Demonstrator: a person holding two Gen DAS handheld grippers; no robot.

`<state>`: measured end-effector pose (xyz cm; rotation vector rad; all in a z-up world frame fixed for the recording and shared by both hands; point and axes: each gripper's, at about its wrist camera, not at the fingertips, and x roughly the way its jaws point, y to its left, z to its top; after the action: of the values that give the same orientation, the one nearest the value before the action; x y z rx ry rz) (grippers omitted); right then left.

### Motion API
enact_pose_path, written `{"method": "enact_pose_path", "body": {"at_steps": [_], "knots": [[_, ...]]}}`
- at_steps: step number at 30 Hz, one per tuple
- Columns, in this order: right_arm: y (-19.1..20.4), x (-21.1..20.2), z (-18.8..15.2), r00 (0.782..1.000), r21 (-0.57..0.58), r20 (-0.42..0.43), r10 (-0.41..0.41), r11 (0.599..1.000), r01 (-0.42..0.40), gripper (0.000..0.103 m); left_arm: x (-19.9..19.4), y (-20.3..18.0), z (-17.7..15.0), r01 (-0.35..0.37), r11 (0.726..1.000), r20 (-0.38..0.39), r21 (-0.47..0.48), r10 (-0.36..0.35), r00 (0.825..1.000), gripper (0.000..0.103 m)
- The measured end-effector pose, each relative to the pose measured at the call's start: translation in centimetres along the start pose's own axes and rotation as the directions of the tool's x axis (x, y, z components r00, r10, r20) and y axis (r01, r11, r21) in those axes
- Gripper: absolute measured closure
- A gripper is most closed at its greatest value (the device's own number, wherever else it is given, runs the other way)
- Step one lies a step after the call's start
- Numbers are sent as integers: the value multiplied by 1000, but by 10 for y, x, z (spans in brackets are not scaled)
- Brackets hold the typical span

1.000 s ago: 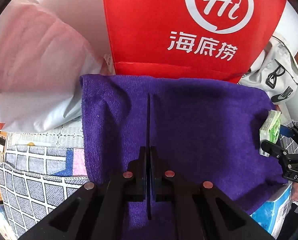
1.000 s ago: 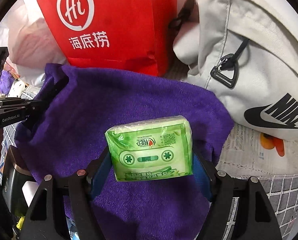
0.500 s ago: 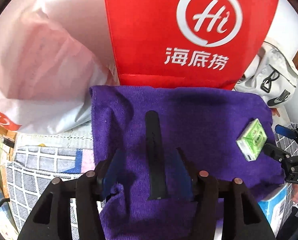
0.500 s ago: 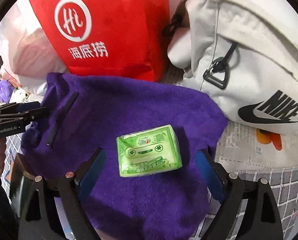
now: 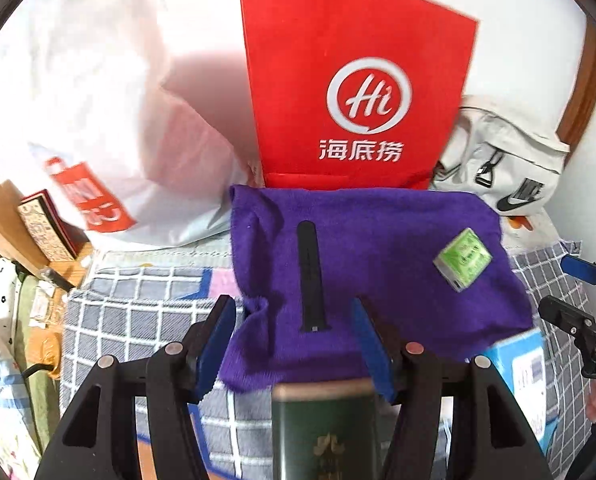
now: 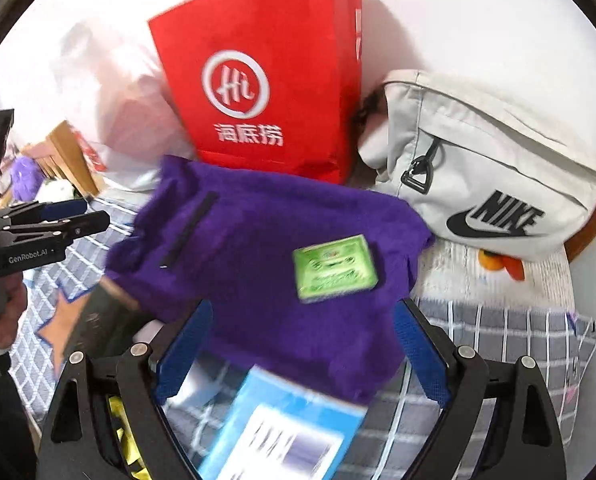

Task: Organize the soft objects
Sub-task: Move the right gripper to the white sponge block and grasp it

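A purple towel (image 5: pixel 378 248) lies spread in front of a red paper bag (image 5: pixel 354 80); it also shows in the right wrist view (image 6: pixel 265 248). A black strap (image 5: pixel 310 276) lies on its left part, and a green tissue pack (image 5: pixel 462 259) on its right part; the pack also shows in the right wrist view (image 6: pixel 336 268). My left gripper (image 5: pixel 293 344) is open and empty, just short of the strap. My right gripper (image 6: pixel 302 352) is open and empty, drawn back from the tissue pack.
A white Nike bag (image 6: pixel 494 184) sits right of the red bag. A white plastic bag (image 5: pixel 97 120) sits left. A dark green tin (image 5: pixel 326 428) and a blue box (image 6: pixel 281 428) lie under the towel's near edge. A checked cloth (image 5: pixel 137 320) covers the surface.
My left gripper opened and let go of the black strap on the towel. My right gripper opened and released the tissue pack. Both pulled back toward me.
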<state>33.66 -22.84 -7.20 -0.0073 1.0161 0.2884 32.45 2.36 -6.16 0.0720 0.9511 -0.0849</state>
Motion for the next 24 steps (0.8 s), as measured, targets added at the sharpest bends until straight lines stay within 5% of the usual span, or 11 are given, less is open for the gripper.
{"method": "enact_pose_path", "body": {"at_steps": [9, 12, 24], "knots": [[44, -37, -49, 997, -22, 37, 64, 998, -63, 13, -54, 12, -50, -31, 999, 17, -14, 31, 999, 44], [66, -32, -63, 997, -71, 6, 83, 994, -82, 22, -60, 21, -71, -12, 999, 1, -39, 13, 1000, 44], [124, 21, -72, 999, -271, -33, -1, 962, -8, 24, -46, 60, -116, -40, 999, -40, -33, 39, 998, 44]]}}
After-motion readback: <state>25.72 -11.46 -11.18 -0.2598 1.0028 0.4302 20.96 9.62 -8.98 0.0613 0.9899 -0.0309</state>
